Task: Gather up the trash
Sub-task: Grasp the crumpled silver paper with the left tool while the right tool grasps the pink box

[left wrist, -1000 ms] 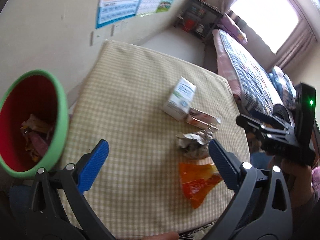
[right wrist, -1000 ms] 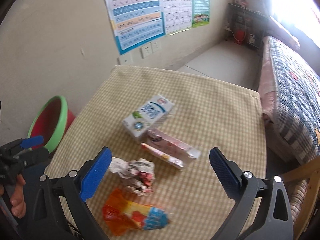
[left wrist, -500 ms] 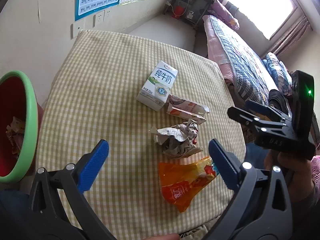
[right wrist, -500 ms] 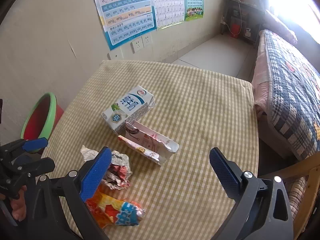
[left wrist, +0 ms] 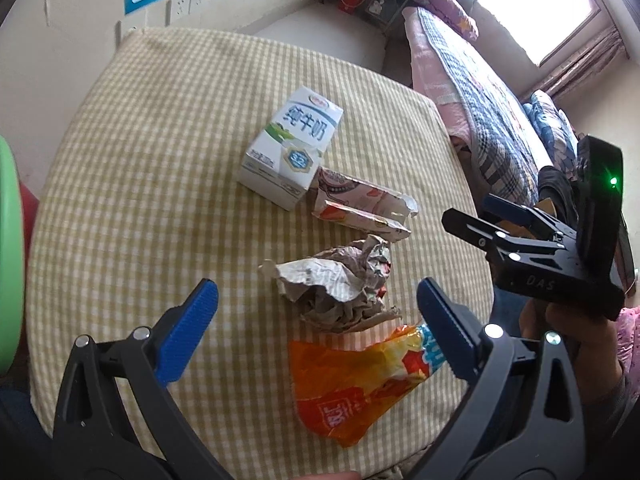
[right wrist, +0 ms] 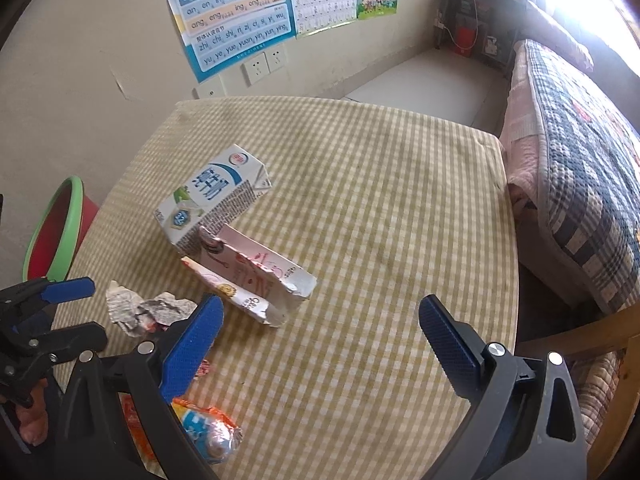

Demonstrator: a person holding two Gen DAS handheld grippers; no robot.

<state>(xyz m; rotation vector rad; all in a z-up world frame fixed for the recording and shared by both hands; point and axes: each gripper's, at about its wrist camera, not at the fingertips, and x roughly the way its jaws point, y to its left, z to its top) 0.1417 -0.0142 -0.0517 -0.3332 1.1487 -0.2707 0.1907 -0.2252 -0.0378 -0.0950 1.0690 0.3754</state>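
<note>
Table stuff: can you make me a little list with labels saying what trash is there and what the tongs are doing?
table: checked yellow cloth
milk carton: lying flat, touching pink wrapper
pink wrapper: torn open
crumpled paper: between the left tongs' fingers
orange bag: nearest table edge
bin: green rim, beside table
left tongs: open, empty
right tongs: open, empty

We read 纯牛奶 in blue on the white milk carton (left wrist: 291,148), and 3.2 inside the blue badge below those characters. The body of the right gripper (left wrist: 468,216) carries the letters DAS in the left wrist view. On the wall chart (right wrist: 236,12) we make out rows of pinyin: an, en, in, un, ün; ang, eng, ing, ong; zhi, chi, shi, ri, zi, ci, si; yi, wu, yu, ye, yue, yuan, yin, yun, ying. Red print on the orange wrapper (left wrist: 352,388) is too creased for us to read.
</note>
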